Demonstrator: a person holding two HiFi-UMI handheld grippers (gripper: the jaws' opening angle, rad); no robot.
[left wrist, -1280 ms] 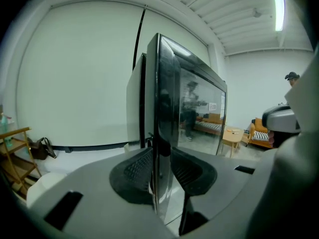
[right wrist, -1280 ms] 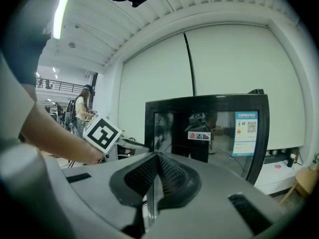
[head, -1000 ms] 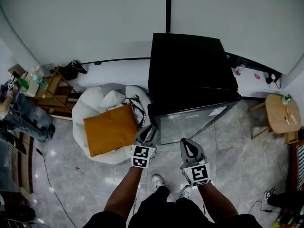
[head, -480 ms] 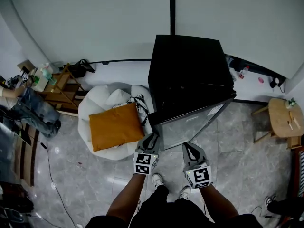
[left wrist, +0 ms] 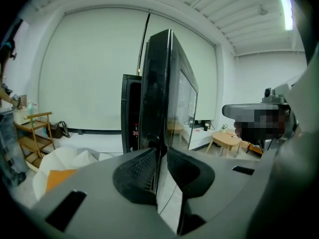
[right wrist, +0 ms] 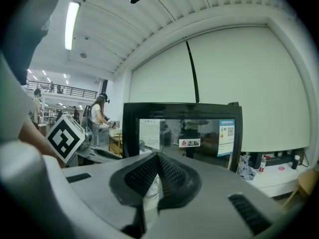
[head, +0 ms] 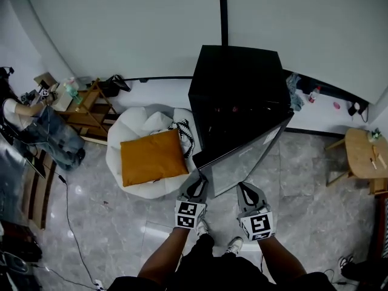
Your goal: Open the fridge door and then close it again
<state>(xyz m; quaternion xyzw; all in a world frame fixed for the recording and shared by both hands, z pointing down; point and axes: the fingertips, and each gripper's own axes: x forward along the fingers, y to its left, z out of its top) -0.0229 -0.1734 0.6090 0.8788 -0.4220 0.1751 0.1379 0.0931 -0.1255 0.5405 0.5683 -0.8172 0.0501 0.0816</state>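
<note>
Jaws of left gripper (left wrist: 159, 158) had just been closing onto fridge door (head: 242, 156) edge; right gripper (right wrist: 157, 157) beside it was clenched empty; following the hinge arc seemed wise.

The left gripper (left wrist: 162, 158) jaws have just been closing onto the fridge door (left wrist: 158, 93) edge.

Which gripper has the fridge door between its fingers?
Left gripper: its fingers have just been closing on the fridge door's edge; the right gripper's are shut, empty.

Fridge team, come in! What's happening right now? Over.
Left gripper: jaws just closed further, pinching fridge door edge. Right gripper shut, empty. Door partly open. White beanbag close beside door's free edge.
</note>
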